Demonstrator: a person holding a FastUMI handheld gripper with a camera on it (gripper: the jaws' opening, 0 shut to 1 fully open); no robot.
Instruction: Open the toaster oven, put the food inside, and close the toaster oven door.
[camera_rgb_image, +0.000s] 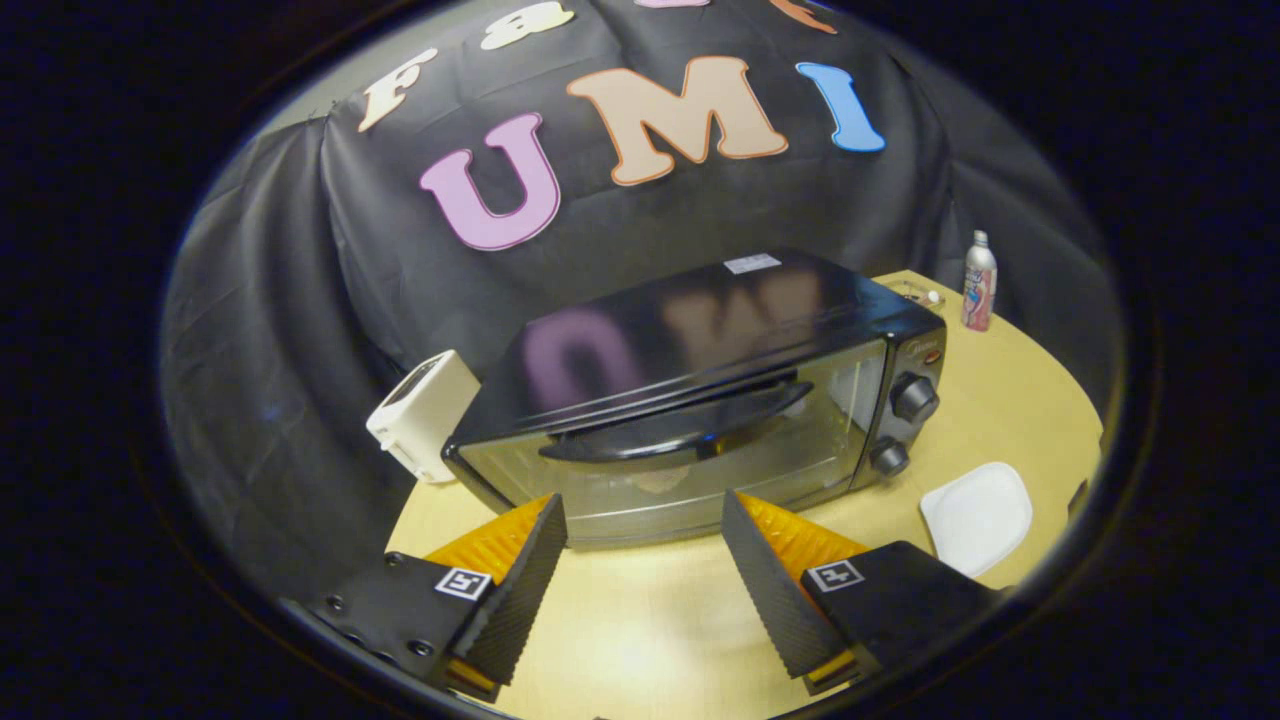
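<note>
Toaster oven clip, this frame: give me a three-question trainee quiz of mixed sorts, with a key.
1. True or false: the toaster oven door is shut.
2. The gripper fingers are: A) apart, holding nothing B) clamped on the door handle C) pressing a knob.
3. Which thing lies on the table beside the oven's knob end, nearer the fingers than the bottle?

Key: 1 true; 2 A; 3 the white plate.

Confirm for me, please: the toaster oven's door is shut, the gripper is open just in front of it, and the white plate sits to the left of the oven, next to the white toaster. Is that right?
Not quite. In the gripper view the white plate lies to the right of the toaster oven, below its knobs; only the white toaster stands on the left. The rest holds: the door is shut and the gripper is open just in front of it.
</note>
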